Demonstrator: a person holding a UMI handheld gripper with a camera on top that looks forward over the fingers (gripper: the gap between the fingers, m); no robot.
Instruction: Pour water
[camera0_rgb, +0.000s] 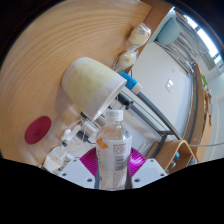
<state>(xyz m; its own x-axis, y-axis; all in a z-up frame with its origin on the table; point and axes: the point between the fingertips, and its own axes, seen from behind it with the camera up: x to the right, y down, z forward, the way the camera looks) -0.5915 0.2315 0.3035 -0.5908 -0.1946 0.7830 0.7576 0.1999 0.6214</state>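
Gripper (113, 172) held a clear plastic bottle (114, 148) upright between its fingers (84, 172), both magenta pads pressed against the bottle's sides at label height. Bottle had a white cap and a label with pink print; water level not readable.

View was tilted hard, so the room appeared rotated. Surface ahead was a light wood counter (60, 35), wide grain, curving across most of the view beyond the bottle. A cream-coloured cup (92, 82) lay tilted on its side in the view, just beyond the bottle's cap, its open mouth facing away toward the counter. Whether it rested on the counter or on a stand, could not tell. A small blue piece (131, 84) sat at the cup's base, beside white fittings. A red round disc (38, 127) lay flat on the counter, well apart from the cup, off to the left of the bottle. A small white object (138, 35) sat farther off on the counter near its edge; too small to identify.

Past the counter edge, a pale grey panel (165, 75), with dark frame bars running along it. Beyond that, bright windows (195, 35). A wooden piece of furniture (172, 152) showed to the right of the bottle, details unclear.
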